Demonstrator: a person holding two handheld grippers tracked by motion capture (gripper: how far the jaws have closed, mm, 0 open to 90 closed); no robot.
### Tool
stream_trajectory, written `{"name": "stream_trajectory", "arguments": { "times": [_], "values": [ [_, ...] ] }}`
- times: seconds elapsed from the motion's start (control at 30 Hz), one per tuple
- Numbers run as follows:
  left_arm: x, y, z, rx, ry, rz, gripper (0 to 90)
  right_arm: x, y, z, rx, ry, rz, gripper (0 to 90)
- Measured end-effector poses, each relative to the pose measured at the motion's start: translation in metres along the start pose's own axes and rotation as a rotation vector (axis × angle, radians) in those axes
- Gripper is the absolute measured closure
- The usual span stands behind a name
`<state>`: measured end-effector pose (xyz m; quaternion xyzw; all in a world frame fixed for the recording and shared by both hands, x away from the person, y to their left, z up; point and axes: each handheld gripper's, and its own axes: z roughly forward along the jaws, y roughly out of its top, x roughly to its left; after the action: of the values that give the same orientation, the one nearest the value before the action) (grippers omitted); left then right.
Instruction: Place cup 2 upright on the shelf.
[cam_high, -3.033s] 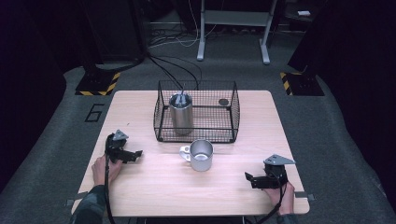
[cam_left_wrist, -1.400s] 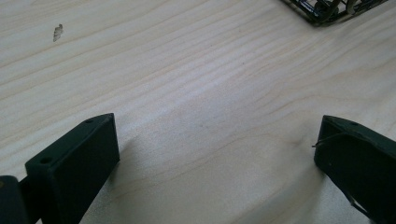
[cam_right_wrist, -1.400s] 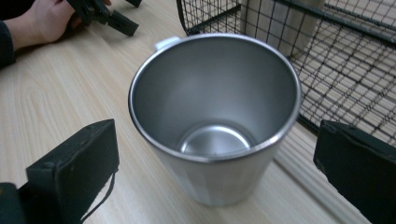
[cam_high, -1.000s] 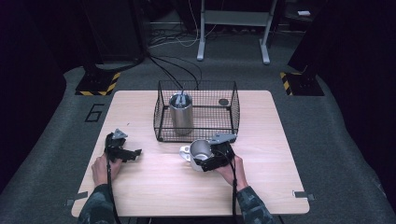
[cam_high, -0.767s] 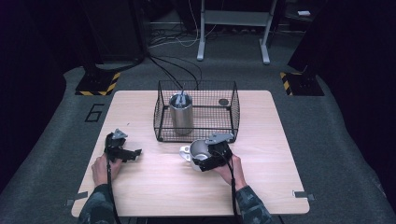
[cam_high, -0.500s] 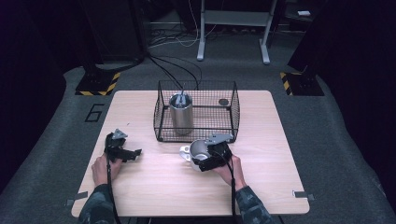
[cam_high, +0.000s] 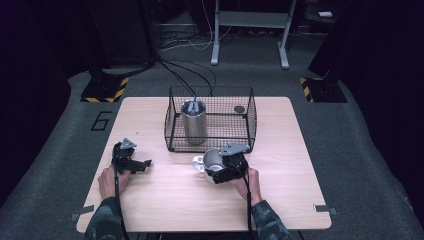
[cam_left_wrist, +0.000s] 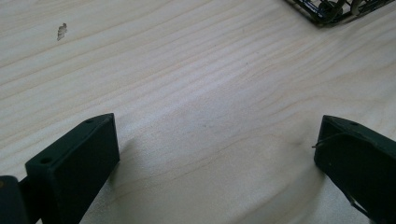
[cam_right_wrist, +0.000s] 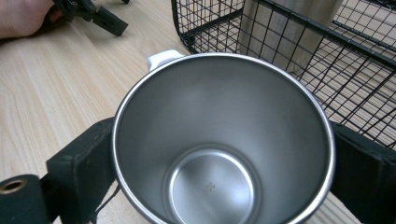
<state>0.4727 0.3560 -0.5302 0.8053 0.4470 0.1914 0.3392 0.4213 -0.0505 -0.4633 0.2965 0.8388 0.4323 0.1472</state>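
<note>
The mug (cam_right_wrist: 219, 149) was shiny steel inside, empty, with a white handle (cam_right_wrist: 161, 58) at about 11 o'clock on its rim. It stood upright on the table (cam_high: 150, 200), just at 6 o'clock of the wire basket (cam_high: 210, 117). The right tongs (cam_high: 220, 172) gripped it, one jaw against each side. Three seconds earlier they had lain at the table's right front corner. The left tongs (cam_high: 140, 164) rested gaping on bare wood, unmoved.
</note>
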Motion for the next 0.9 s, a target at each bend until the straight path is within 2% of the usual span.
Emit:
{"name": "stream_trajectory", "arguments": {
  "times": [0.1, 0.27, 0.37, 0.5, 0.7, 0.9],
  "values": [
    [0.0, 0.0, 0.0, 0.0, 0.0, 0.0, 0.1, -0.001, 0.001, -0.003, -0.005, 0.008, -0.005, 6.0],
    [0.0, 0.0, 0.0, 0.0, 0.0, 0.001, 0.1, 0.0, 0.005, -0.012, 0.003, -0.006, 0.001, 6.0],
    [0.0, 0.0, 0.0, 0.001, 0.0, 0.001, 0.1, -0.001, 0.007, -0.019, -0.014, 0.0, 0.003, 6.0],
    [0.0, 0.0, 0.0, 0.001, 0.0, 0.001, 0.1, -0.003, 0.01, -0.027, -0.029, -0.012, 0.011, 6.0],
    [0.0, 0.0, 0.0, 0.001, 0.0, 0.001, 0.1, -0.005, 0.011, -0.035, -0.022, -0.033, 0.009, 6.0],
    [0.0, 0.0, 0.0, 0.0, 0.003, -0.005, 0.1, -0.013, 0.011, -0.047, -0.044, -0.036, 0.04, 6.1]
  ]
}}
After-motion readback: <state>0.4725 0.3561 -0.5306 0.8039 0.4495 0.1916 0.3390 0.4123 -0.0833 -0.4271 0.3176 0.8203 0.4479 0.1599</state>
